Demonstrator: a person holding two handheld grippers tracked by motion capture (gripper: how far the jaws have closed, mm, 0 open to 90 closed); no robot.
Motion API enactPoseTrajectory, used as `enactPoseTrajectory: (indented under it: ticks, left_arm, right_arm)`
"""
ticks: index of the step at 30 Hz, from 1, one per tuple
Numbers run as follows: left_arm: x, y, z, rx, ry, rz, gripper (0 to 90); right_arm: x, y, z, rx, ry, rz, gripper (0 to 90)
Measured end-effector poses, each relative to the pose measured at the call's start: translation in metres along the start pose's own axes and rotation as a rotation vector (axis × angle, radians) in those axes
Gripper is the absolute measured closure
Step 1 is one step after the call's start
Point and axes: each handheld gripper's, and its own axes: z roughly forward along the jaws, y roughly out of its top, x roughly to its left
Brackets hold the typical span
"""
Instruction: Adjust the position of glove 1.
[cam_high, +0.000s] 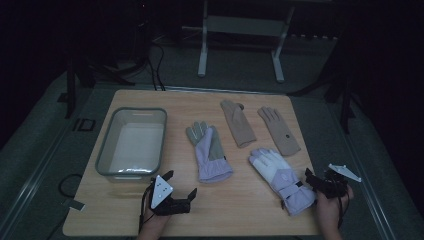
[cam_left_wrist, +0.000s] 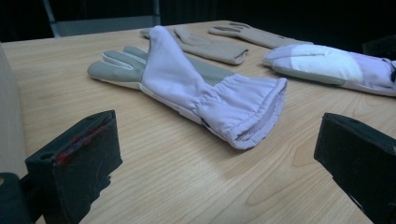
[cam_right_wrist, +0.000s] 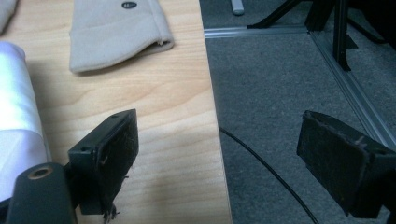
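Honestly, both grippers gape w/ nothing held, left gripper (cam_high: 181, 184) facing the lilac glove's (cam_high: 210, 152) cuff mid-table, so its slack cuff prob. slips or bunches if nipped shallow, tho dim light hides detail.

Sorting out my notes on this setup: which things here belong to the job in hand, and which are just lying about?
In the job:
lilac-grey glove
lilac-white glove
left claw, open
right claw, open

Lying about:
two beige gloves
grey bin

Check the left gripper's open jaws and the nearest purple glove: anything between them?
Nothing: bare table runs from the left gripper to the purple glove, in the left gripper view.
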Motion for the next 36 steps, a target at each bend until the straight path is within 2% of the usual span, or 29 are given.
enactPoseTrajectory:
  ticks: [1, 3, 5, 6, 8, 10, 13, 15, 18, 19, 20, 21, 22, 23, 24, 25, 26, 28, 29, 30, 31, 32, 34, 36]
  left_arm:
    - [0.001, 0.0, 0.0, -0.003, -0.005, -0.003, 0.8]
    - [0.002, 0.0, -0.001, -0.006, -0.009, -0.012, 0.8]
    - [0.003, -0.001, -0.001, -0.014, -0.008, -0.025, 0.8]
    - [0.003, -0.001, -0.001, -0.016, -0.008, -0.029, 0.8]
    - [0.003, -0.001, -0.001, -0.016, -0.007, -0.029, 0.8]
    - [0.003, -0.001, -0.001, -0.018, -0.007, -0.027, 0.8]
    - [0.003, -0.001, -0.002, -0.019, -0.008, -0.031, 0.8]
    - [0.004, -0.001, -0.002, -0.023, -0.009, -0.036, 0.8]
    - [0.004, -0.001, -0.002, -0.023, -0.007, -0.038, 0.8]
    - [0.004, -0.001, -0.002, -0.024, -0.007, -0.037, 0.8]
    - [0.004, -0.001, -0.002, -0.024, -0.007, -0.037, 0.8]
    - [0.004, -0.001, -0.002, -0.023, -0.007, -0.037, 0.8]
    - [0.004, -0.001, -0.002, -0.023, -0.006, -0.039, 0.8]
    - [0.004, -0.001, -0.002, -0.023, -0.006, -0.039, 0.8]
    - [0.004, -0.001, -0.002, -0.023, -0.007, -0.039, 0.8]
    - [0.004, -0.001, -0.002, -0.023, -0.006, -0.039, 0.8]
    - [0.004, -0.001, -0.002, -0.022, -0.007, -0.039, 0.8]
    - [0.004, -0.001, -0.002, -0.023, -0.007, -0.041, 0.8]
    - [0.004, -0.001, -0.002, -0.023, -0.007, -0.041, 0.8]
    - [0.004, -0.001, -0.002, -0.023, -0.008, -0.042, 0.8]
    - [0.004, -0.001, -0.002, -0.023, -0.009, -0.042, 0.8]
    - [0.005, -0.001, -0.002, -0.023, -0.01, -0.042, 0.8]
    - [0.004, -0.001, -0.002, -0.021, -0.012, -0.041, 0.8]
    - [0.004, -0.001, -0.002, -0.024, -0.012, -0.041, 0.8]
  right_arm:
    - [0.001, 0.001, 0.0, 0.025, -0.002, -0.017, 13.1]
    - [0.003, 0.007, -0.004, 0.034, 0.003, -0.029, 13.2]
    - [0.004, 0.011, -0.008, 0.027, 0.0, -0.029, 14.8]
    - [0.004, 0.016, -0.011, 0.024, 0.022, -0.039, 14.7]
    - [0.005, 0.021, -0.015, 0.019, 0.03, -0.05, 14.8]
    - [0.013, 0.041, -0.026, 0.017, 0.045, -0.065, 14.0]
    - [0.018, 0.05, -0.031, 0.008, 0.059, -0.06, 14.0]
    - [0.023, 0.06, -0.036, -0.005, 0.058, -0.076, 13.9]
    - [0.033, 0.079, -0.045, -0.032, 0.092, -0.097, 13.1]
    - [0.033, 0.079, -0.045, -0.032, 0.092, -0.097, 13.1]
    - [0.036, 0.083, -0.047, -0.034, 0.106, -0.095, 13.0]
    - [0.042, 0.091, -0.049, -0.026, 0.141, -0.091, 12.4]
    - [0.042, 0.091, -0.049, -0.026, 0.141, -0.091, 12.4]
    - [0.05, 0.098, -0.05, -0.026, 0.173, -0.106, 12.1]
    - [0.05, 0.098, -0.05, -0.026, 0.173, -0.106, 12.1]
    - [0.055, 0.101, -0.051, -0.027, 0.178, -0.115, 12.1]
    - [0.066, 0.107, -0.051, -0.027, 0.209, -0.133, 11.8]
    - [0.078, 0.113, -0.052, -0.02, 0.234, -0.16, 11.8]
    - [0.078, 0.113, -0.052, -0.02, 0.234, -0.16, 11.8]
    - [0.084, 0.116, -0.051, -0.017, 0.24, -0.175, 11.8]
    - [0.096, 0.121, -0.05, -0.022, 0.256, -0.203, 11.9]
    - [0.096, 0.121, -0.05, -0.022, 0.256, -0.203, 11.9]
    - [0.113, 0.128, -0.047, -0.013, 0.285, -0.218, 11.8]
    - [0.119, 0.13, -0.046, -0.012, 0.293, -0.22, 11.9]
